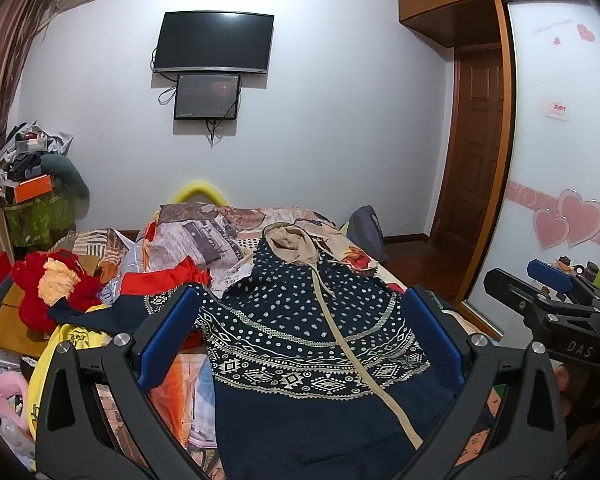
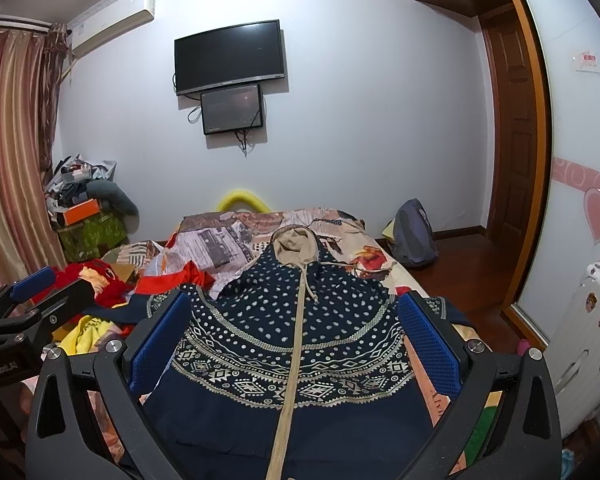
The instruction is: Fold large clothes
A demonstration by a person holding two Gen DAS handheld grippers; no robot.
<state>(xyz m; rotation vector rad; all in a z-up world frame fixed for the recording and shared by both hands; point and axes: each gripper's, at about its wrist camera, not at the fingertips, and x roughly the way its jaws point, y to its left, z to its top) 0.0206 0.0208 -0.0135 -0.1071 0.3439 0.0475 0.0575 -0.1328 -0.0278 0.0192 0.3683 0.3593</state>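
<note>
Both grippers idle, nothing gripped. Left gripper (image 1: 300,344) jaws spread wide; right gripper (image 2: 292,344) same, blue pads well apart, both hanging over the near half of the garment.

Task item: navy hooded zip-up top with white dots and a cream geometric band (image 1: 312,344). It lies face up on the bed, straight ahead between both sets of jaws, beige-lined hood (image 2: 296,244) at the far end, beige zipper (image 2: 292,360) running back toward the jaws. Looks laid out flat on purpose, zip closed and centred, so the sides can be folded in; my read is that folding hasn't started. One sleeve seems to trail off beyond the left-hand pads, the other just past the right-hand pad; its end is hidden.

Surface: bed with a busy printed quilt (image 1: 220,232), soft and uneven, so expect the fabric to drag. Loose red clothing (image 1: 56,284) and a yellow garment (image 2: 88,332) piled off to the left of the jaws, close enough to snag.

Room: black wall TV (image 1: 214,42) dead ahead, wooden door (image 2: 512,132) to the right, striped curtain (image 2: 8,152) far left.
</note>
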